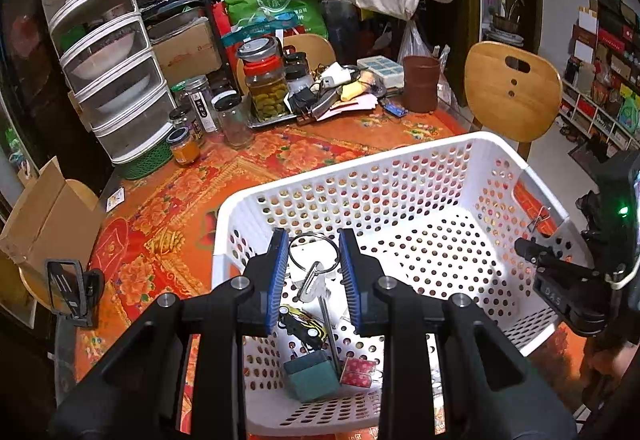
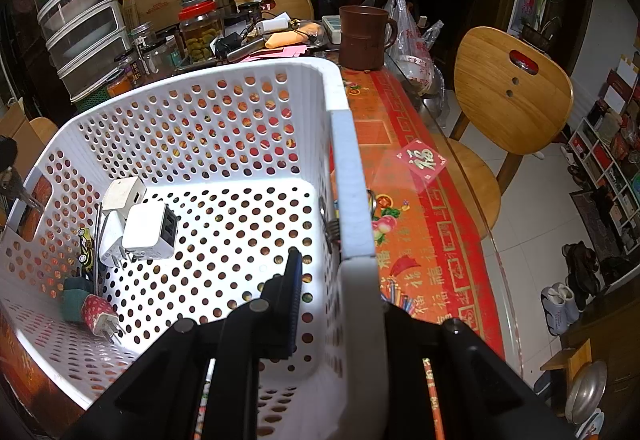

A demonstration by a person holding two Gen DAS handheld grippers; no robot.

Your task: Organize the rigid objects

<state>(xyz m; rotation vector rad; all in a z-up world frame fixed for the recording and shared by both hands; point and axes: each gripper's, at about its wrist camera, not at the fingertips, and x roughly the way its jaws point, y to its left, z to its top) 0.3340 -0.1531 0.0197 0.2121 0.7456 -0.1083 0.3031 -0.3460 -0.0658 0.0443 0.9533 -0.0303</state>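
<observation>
A white perforated basket (image 1: pixel 360 168) stands on the orange tablecloth. My left gripper (image 1: pixel 314 276) is open above its near corner, over a metal key ring (image 1: pixel 314 252) with a silver tag. Below lie a yellow-black toy car (image 1: pixel 302 326), a green block (image 1: pixel 310 376), a red patterned plug (image 1: pixel 358 372) and a thin metal rod (image 1: pixel 330 336). My right gripper (image 2: pixel 336 304) is shut on the basket's right wall (image 2: pixel 352 176), one finger inside and one outside. The right wrist view shows white chargers (image 2: pixel 148 228) and the red plug (image 2: pixel 98 314) inside.
Jars (image 1: pixel 266 80), a stacked drawer unit (image 1: pixel 112 56), a brown mug (image 1: pixel 420 82) and clutter crowd the table's far side. A wooden chair (image 1: pixel 510 92) stands at the right. A cardboard box (image 1: pixel 44 216) and a small black stand (image 1: pixel 70 292) are at the left.
</observation>
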